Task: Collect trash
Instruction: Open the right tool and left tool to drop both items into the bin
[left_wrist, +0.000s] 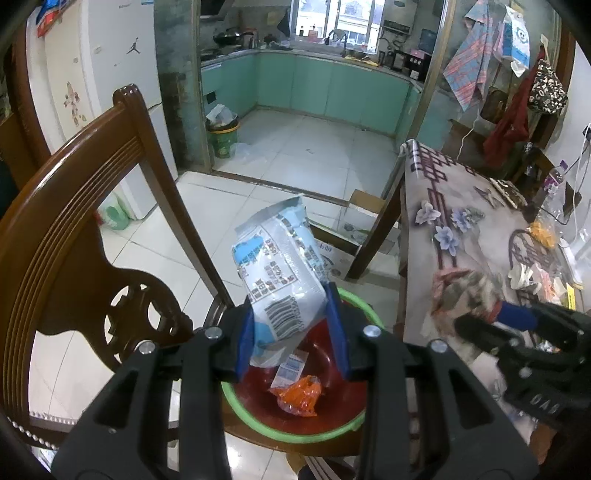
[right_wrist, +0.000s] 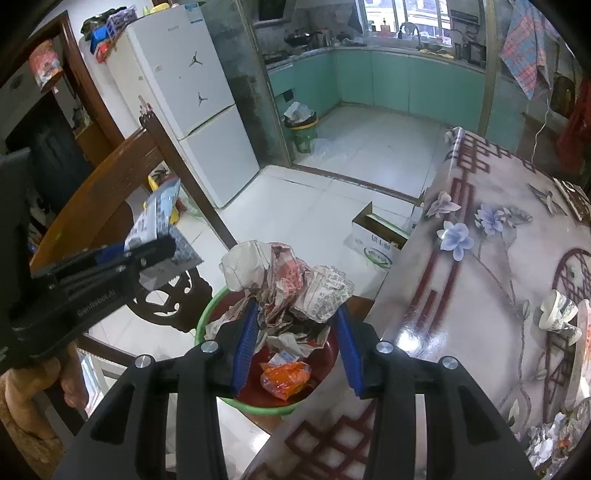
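Observation:
My left gripper (left_wrist: 291, 332) is shut on a white and blue plastic package (left_wrist: 280, 273), held upright over a red basin with a green rim (left_wrist: 295, 437) that sits on a wooden chair seat. An orange wrapper (left_wrist: 300, 398) and a small white sachet (left_wrist: 290, 371) lie in the basin. My right gripper (right_wrist: 295, 345) is shut on a wad of crumpled newspaper (right_wrist: 291, 284), held above the same basin (right_wrist: 201, 325) at the table's edge. The right gripper with its wad (left_wrist: 465, 291) also shows at the right of the left wrist view. The left gripper with its package (right_wrist: 155, 225) appears at the left of the right wrist view.
A carved wooden chair back (left_wrist: 74, 206) rises left of the basin. The table with a floral cloth (right_wrist: 491, 280) stands on the right, with more crumpled paper scraps (right_wrist: 557, 314) on it. An open cardboard box (right_wrist: 376, 236) sits on the floor, and a green bin (right_wrist: 301, 129) by the kitchen doorway.

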